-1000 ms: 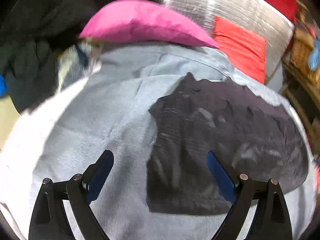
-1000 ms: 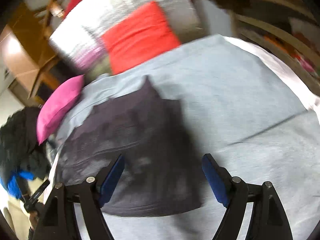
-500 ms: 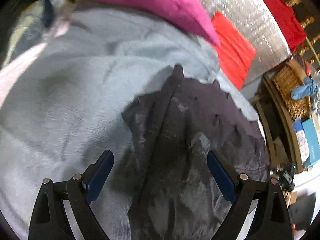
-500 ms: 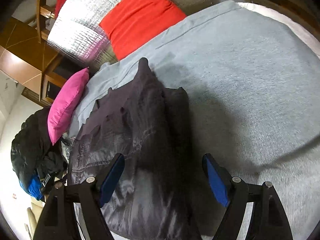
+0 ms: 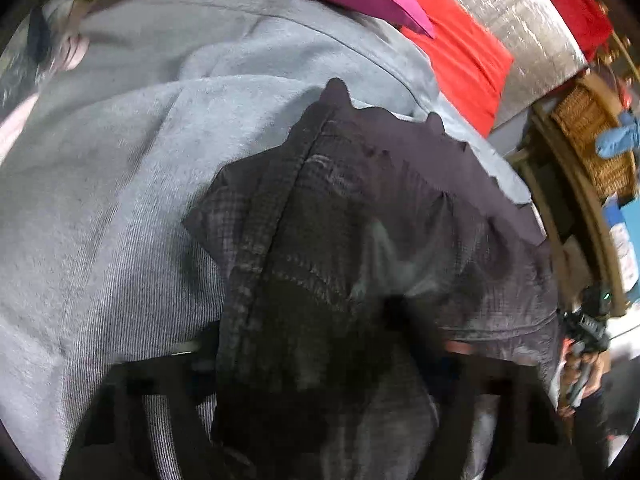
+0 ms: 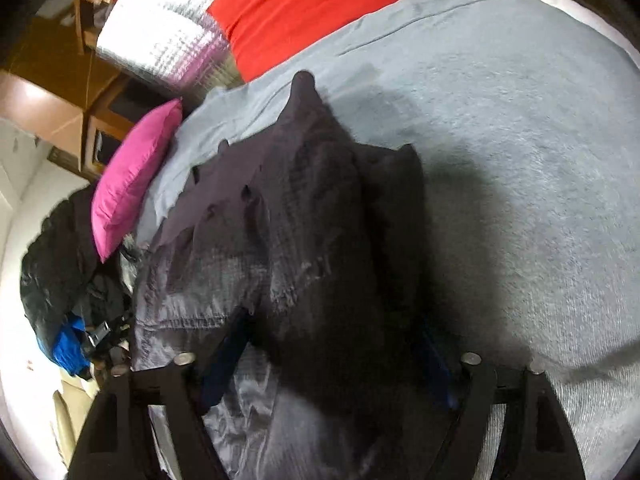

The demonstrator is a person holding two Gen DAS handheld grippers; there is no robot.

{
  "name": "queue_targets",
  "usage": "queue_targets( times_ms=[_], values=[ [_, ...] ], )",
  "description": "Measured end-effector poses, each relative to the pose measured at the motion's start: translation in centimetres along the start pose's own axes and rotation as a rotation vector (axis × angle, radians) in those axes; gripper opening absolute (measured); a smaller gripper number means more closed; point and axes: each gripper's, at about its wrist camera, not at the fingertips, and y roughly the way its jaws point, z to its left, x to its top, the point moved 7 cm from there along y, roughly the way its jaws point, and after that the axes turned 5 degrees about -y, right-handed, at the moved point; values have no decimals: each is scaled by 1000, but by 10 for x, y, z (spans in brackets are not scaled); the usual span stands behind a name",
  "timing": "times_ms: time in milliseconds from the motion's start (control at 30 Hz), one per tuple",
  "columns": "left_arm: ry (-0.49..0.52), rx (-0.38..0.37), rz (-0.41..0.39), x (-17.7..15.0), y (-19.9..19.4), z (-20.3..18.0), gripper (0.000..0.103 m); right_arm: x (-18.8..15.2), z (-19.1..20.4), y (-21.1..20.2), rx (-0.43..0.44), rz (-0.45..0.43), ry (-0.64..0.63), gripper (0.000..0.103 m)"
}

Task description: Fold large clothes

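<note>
A dark quilted jacket [image 5: 360,240] lies on a grey blanket [image 5: 100,200], partly folded, and also shows in the right wrist view [image 6: 288,240]. My left gripper [image 5: 320,380] is low over its near edge; cloth bunches up between the spread fingers and hides their pads. My right gripper [image 6: 332,352] is also low at the jacket's near edge, jaws spread wide with cloth lying between the blue pads [image 6: 228,356]. The other gripper and a hand show at the left wrist view's right edge [image 5: 584,344].
A pink pillow [image 6: 132,176], a red cushion [image 6: 296,12] and a silver quilted cover [image 6: 160,36] lie at the bed's head. A dark clothes pile [image 6: 56,272] sits left of the bed. A wicker basket [image 5: 592,140] stands to the right.
Both grippers have dropped down and forward onto the jacket's near edge. The cloth now rises between the fingers and hides the left pads. The jaws have stayed spread.
</note>
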Motion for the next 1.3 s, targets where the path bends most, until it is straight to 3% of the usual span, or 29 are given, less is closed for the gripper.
queue_targets(
  times_ms=[33, 67, 100, 167, 333, 533, 700, 833, 900, 933, 967, 1000, 1033, 1067, 1133, 1200, 1300],
  values=[
    [-2, -6, 0, 0, 0, -1, 37, 1, 4, 4, 3, 10, -3, 50],
    [8, -2, -4, 1, -3, -6, 31, 2, 8, 5, 1, 8, -6, 36],
    [31, 24, -13, 1, -5, -10, 28, 3, 12, 3, -12, 3, -18, 27],
    [76, 75, -32, 2, -11, -19, 21, 6, 22, -2, -32, 2, -45, 21],
    [140, 120, -135, 13, -54, -48, 18, 19, 55, -34, -78, -26, -125, 16],
    [206, 86, -275, 8, -138, -87, 17, 36, 128, -103, -108, -113, -270, 14],
    [223, 2, -330, -44, -178, -86, 17, 5, 142, -160, -105, -182, -307, 14],
    [172, -24, -269, -98, -142, -60, 19, -46, 113, -163, -93, -181, -253, 14],
    [115, 12, -179, -123, -106, -37, 25, -82, 88, -145, -78, -151, -206, 17],
    [91, 59, -129, -133, -87, -24, 35, -100, 71, -130, -59, -119, -168, 20],
    [44, 103, -100, -142, -67, -4, 54, -116, 51, -111, -82, -67, -134, 25],
    [18, 93, -120, -143, -66, 3, 57, -128, 31, -96, -136, -32, -99, 40],
    [-4, 75, -131, -143, -70, 6, 58, -137, 17, -88, -153, -28, -69, 48],
    [-19, 74, -126, -141, -79, 6, 58, -143, 6, -89, -126, -60, -16, 58],
    [21, 111, -153, -135, -95, 2, 59, -140, 3, -107, -97, -124, 16, 60],
    [112, 166, -215, -121, -119, -5, 63, -129, 4, -127, -134, -161, -16, 62],
    [166, 189, -269, -102, -131, -12, 70, -102, 13, -151, -164, -209, -67, 63]
  ],
)
